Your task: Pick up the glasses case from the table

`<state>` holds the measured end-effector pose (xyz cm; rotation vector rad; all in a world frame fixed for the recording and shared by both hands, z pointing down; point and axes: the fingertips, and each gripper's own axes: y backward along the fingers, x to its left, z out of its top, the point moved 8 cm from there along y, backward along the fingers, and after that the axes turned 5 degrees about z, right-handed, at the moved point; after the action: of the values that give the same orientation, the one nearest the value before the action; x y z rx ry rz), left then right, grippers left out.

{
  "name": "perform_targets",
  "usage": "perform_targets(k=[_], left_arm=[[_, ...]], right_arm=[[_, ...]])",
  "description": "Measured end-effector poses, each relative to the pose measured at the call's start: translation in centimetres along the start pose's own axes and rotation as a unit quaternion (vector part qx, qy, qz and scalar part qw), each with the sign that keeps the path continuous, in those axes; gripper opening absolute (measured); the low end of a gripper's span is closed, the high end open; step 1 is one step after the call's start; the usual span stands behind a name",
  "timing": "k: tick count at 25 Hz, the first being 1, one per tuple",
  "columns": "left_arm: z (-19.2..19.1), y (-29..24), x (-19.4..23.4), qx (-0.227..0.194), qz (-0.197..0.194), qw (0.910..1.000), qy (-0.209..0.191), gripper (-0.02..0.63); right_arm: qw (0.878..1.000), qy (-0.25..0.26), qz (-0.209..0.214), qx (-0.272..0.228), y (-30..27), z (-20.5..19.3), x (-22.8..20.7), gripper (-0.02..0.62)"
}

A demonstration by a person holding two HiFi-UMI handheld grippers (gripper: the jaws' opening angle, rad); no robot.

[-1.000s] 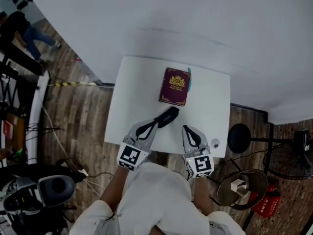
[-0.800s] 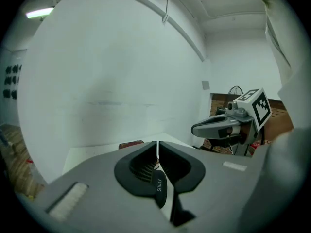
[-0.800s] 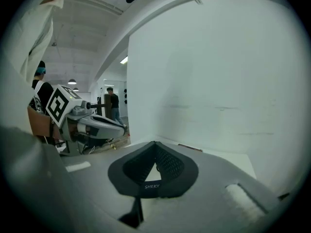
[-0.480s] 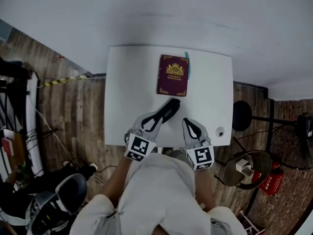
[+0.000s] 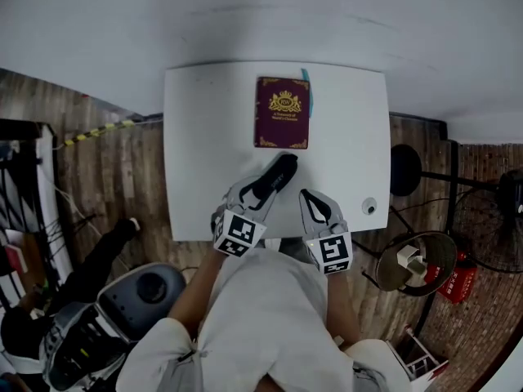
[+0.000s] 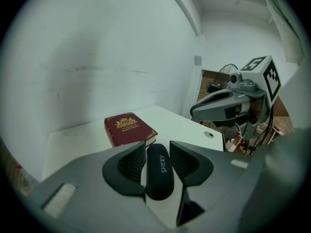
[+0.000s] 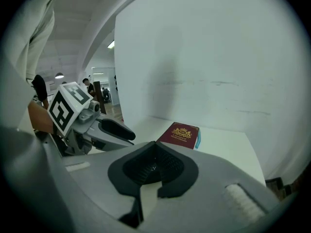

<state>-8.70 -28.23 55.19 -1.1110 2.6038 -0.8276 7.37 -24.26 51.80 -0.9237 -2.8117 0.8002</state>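
Closest to me, my right gripper [image 7: 155, 152] sits over the near edge of the white bench [image 5: 196, 137], its jaws pressed together with nothing between them. Just beside it, my left gripper [image 6: 156, 152] has its jaws spread partway; they have just been opening. The black glasses case [image 6: 160, 178] lies lengthwise between the ribbed pads [image 6: 130, 163], with a slim gap showing at the right pad. Its far end pokes out past the jaw tips. I cannot tell whether the case rests on the bench. Just beyond it lies a maroon book [image 5: 283, 112] with a gold crest, flat on the bench, with a teal strip [image 5: 306, 76] showing along its right side. Off to the right, near the bench edge, is a small round fitting [image 5: 369, 206]. Farthest off, a plain white wall [image 6: 107, 47] rises behind the bench.
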Motion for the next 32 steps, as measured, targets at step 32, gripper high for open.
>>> perform_targets(k=[32], left_arm=[[-6.7, -9.5, -2.6, 0.202, 0.025, 0.9786, -0.029, 0.354]], right_arm=[[0.998, -0.026, 0.056, 0.023, 0.1, -4.0, -4.3, 0.005]])
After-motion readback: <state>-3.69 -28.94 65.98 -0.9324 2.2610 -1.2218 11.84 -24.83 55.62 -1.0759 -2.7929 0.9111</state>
